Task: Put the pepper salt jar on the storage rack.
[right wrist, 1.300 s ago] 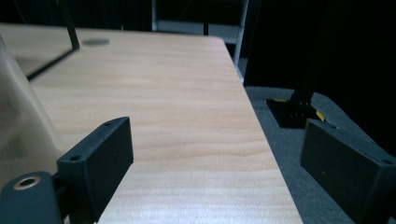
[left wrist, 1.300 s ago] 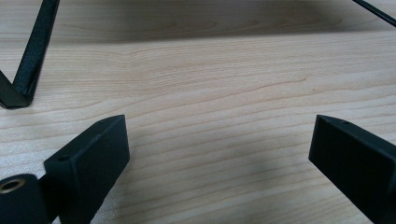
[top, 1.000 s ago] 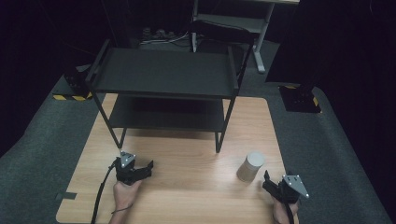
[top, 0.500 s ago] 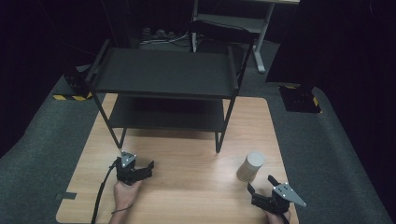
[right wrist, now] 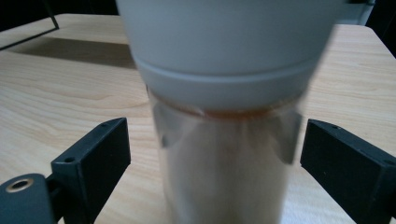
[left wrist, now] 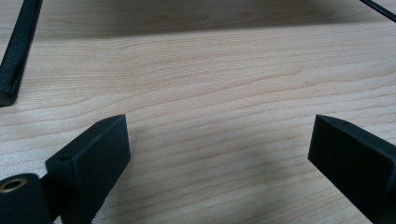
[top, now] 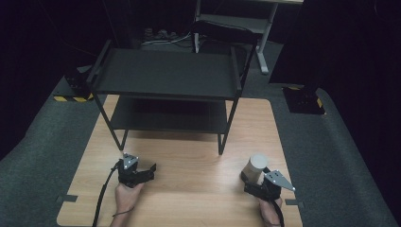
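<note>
Dim surroundings, lit tabletop (top: 189, 156), blurred close jar (right wrist: 224, 116), soft shadows

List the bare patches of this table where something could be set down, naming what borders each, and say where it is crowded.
Free: the wooden table between the left claw and the jar, in front of the black rack. Also free is the strip right of the rack. Crowded: the spot around the jar, where the right claw straddles it.

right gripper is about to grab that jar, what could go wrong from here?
1. The right gripper is open with the jar between its jaws but not yet touched; closing off-centre could nudge the tall upright jar over.
2. The body under the white lid looks clear and smooth, so it may slip in a light grip.
3. The jar stands near the table edge on the right, so a push could send it off.
</note>
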A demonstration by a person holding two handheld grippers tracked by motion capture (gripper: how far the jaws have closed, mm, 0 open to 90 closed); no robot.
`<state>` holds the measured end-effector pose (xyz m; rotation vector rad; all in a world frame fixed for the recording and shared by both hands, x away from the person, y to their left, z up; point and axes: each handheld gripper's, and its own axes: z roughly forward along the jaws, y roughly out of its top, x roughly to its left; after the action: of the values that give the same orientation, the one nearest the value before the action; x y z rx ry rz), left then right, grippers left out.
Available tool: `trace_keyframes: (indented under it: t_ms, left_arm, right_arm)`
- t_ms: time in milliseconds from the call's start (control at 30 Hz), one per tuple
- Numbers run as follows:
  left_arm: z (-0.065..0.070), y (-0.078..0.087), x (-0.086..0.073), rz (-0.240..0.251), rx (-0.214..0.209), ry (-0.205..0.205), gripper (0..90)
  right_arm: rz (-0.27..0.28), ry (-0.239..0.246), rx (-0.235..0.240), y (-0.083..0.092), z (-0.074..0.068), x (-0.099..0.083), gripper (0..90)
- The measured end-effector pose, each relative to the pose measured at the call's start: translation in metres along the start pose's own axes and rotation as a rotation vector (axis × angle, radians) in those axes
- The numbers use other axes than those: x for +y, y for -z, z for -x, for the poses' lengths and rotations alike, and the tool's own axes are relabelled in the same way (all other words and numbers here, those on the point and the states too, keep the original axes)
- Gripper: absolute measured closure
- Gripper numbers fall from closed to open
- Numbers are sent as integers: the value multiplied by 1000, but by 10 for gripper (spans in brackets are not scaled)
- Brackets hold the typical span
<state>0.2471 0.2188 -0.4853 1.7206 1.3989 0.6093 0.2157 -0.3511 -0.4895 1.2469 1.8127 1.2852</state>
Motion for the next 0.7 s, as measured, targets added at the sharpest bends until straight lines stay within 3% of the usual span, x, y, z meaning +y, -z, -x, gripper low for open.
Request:
trace_keyframes:
  t_ms: [500, 700]
  left_arm:
    - [0, 0, 0, -2, 2, 0, 60]
    - [1, 0, 0, -2, 2, -4, 60]
  right_arm:
    - [-11, 64, -95, -26, -16, 4, 155]
    - [0, 50, -118, -29, -19, 1, 188]
